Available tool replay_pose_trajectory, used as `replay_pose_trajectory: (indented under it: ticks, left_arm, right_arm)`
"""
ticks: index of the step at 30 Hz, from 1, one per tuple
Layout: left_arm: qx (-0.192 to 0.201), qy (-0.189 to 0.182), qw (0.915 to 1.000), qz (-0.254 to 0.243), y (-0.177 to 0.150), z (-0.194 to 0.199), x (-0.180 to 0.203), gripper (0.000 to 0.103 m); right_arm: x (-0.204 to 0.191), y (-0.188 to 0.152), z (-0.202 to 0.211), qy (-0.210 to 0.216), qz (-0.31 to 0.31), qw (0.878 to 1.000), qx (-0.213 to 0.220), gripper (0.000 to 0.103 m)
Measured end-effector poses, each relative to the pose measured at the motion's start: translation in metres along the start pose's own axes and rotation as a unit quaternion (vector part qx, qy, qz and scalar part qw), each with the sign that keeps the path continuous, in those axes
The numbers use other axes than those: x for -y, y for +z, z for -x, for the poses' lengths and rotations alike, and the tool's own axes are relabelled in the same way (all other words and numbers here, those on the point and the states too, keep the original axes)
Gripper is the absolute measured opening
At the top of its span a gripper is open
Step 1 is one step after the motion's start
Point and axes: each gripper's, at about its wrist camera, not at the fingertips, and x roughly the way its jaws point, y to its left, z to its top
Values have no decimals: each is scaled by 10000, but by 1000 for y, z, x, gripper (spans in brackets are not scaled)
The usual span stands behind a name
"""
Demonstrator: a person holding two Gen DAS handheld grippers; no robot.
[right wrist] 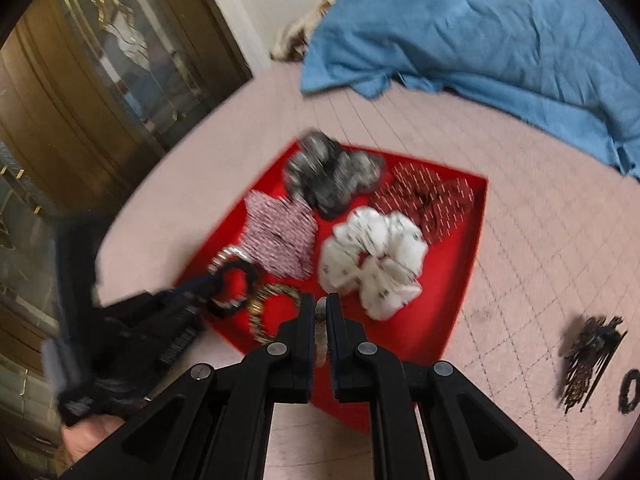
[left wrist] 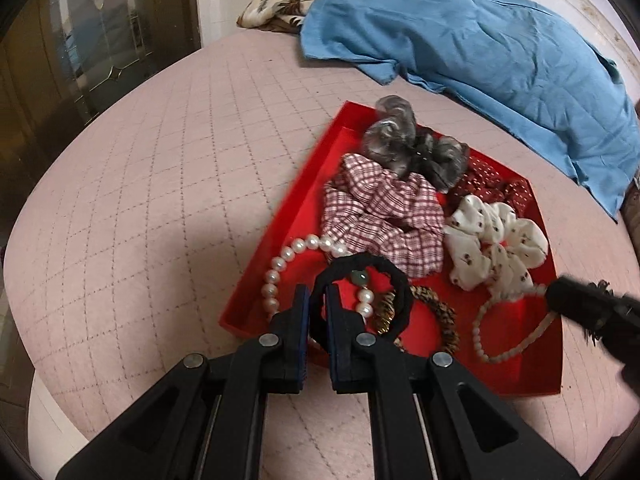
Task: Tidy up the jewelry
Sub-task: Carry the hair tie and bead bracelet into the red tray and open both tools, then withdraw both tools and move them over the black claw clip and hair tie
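Observation:
A red tray (left wrist: 280,240) on the pink quilted bed holds scrunchies: grey (left wrist: 400,140), plaid (left wrist: 380,216), white floral (left wrist: 496,240) and dark red dotted (left wrist: 492,184). A pearl bracelet (left wrist: 280,268), a leopard hair tie (left wrist: 444,316) and a small bead bracelet (left wrist: 508,336) also lie in it. My left gripper (left wrist: 318,300) is shut on a black hair tie (left wrist: 384,272) over the tray's near corner. My right gripper (right wrist: 321,308) is nearly shut around beads (right wrist: 321,340) over the tray (right wrist: 452,280); its tip shows in the left wrist view (left wrist: 592,308).
A blue shirt (left wrist: 480,48) and a patterned cloth (left wrist: 276,8) lie at the far side of the bed. Dark hair clips (right wrist: 592,360) and a black hair tie (right wrist: 632,390) lie on the quilt right of the tray. A wooden glass door (right wrist: 80,100) stands left.

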Motion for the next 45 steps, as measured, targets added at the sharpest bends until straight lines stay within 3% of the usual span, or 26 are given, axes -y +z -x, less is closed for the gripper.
replay_pose_trajectory:
  ticks: [9, 18, 20, 22, 23, 26, 28, 41, 45]
  left_arm:
    - [79, 220, 9997, 60, 4, -6, -3, 8]
    - [118, 201, 9997, 20, 4, -6, 0, 11]
    - [149, 175, 9997, 23, 3, -5, 0, 17]
    - [261, 229, 9994, -1, 3, -1, 2, 36]
    - [328, 246, 9992, -14, 2, 2, 3, 41]
    - [512, 213, 9984, -71, 2, 9, 7, 48]
    - [622, 298, 9975, -147, 1, 13, 10, 50]
    - [738, 368, 9962, -282, -2, 21, 13, 53]
    - [759, 390, 9959, -312, -3, 23, 14, 58]
  right_arm:
    - [24, -11, -18, -146, -176, 9994, -271, 7]
    - [19, -23, -20, -144, -2, 9992, -360, 7]
    - [18, -25, -19, -111, 21, 9993, -358, 7]
    - [16, -26, -17, -118, 70, 9993, -357, 7]
    - [15, -26, -16, -126, 100, 9993, -352, 7]
    - [11, -26, -14, -122, 151, 9993, -312, 20]
    - [8, -26, -10, -144, 190, 9994, -235, 36]
    - [11, -30, 21, -330, 232, 9992, 59, 38]
    - [17, -35, 28, -397, 175, 9990, 98, 43]
